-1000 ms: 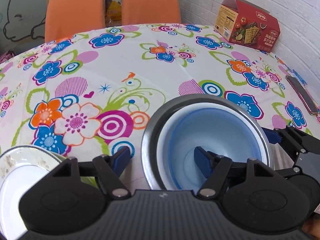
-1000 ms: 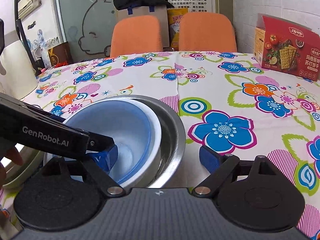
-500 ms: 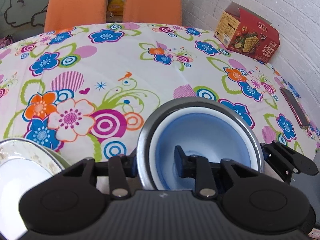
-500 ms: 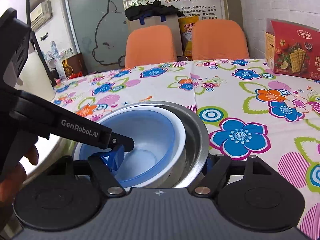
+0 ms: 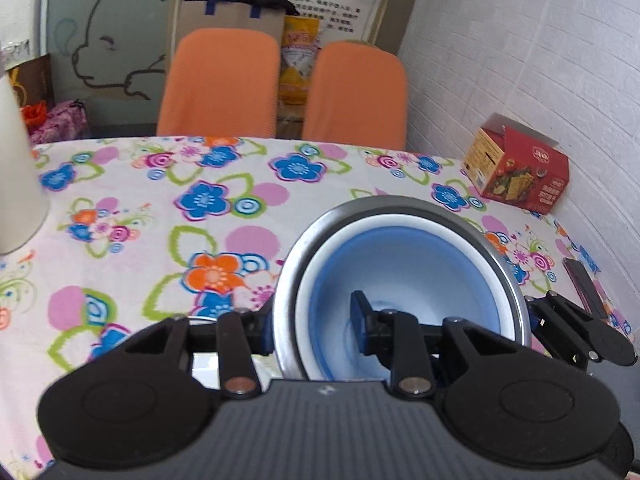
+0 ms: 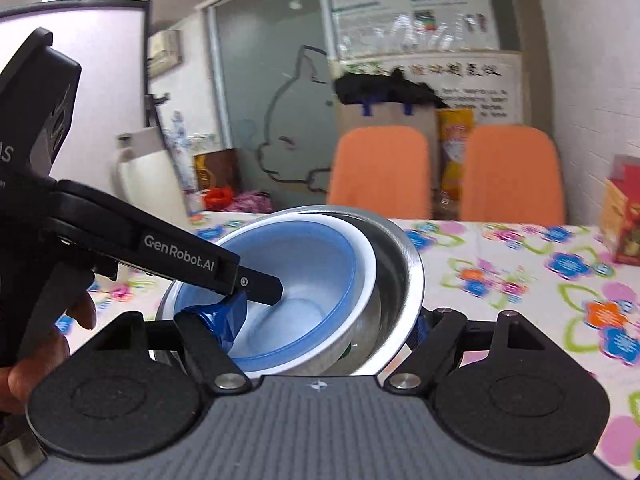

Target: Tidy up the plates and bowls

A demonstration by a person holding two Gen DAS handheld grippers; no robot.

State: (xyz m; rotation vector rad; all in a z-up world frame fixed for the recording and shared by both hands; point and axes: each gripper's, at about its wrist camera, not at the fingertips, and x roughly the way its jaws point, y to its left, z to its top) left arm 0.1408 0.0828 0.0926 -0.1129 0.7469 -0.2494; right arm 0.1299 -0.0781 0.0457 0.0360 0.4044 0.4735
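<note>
Up comes the whole stack since a second ago: then the bowls sat flat on the cloth with both grippers spread wide, and now they hang tilted above the table (image 5: 120, 184), chairs and wall swinging into view. Left gripper (image 5: 314, 322) is clamped across the near wall of the steel bowl (image 5: 292, 272), one finger outside the rim, the other down inside the blue bowl (image 5: 404, 264). Right gripper (image 6: 320, 330) has closed on the far side of the same steel bowl (image 6: 400, 264), one blue pad inside, the other tucked behind the metal (mostly hidden, only a sliver shows).

Nesting goes steel outermost, then a white bowl (image 5: 384, 222) showing only as a rim, then blue innermost. Blue's floor looks bare, though the fingers cover part of it. In the right view something green peeks out at the steel bowl's lower edge, too small to name. Under the left gripper a pale patch shows between the arms, cut off and unreadable.

At the right view's left edge a hand (image 6: 36, 344) grips the left tool's handle, partly out of frame. Far back right, a red cracker box (image 5: 516, 172) sits on the cloth; a dark flat object (image 5: 584, 288) lies near the right edge, half cut off. Two orange chairs (image 5: 220, 84) stand behind the table.
</note>
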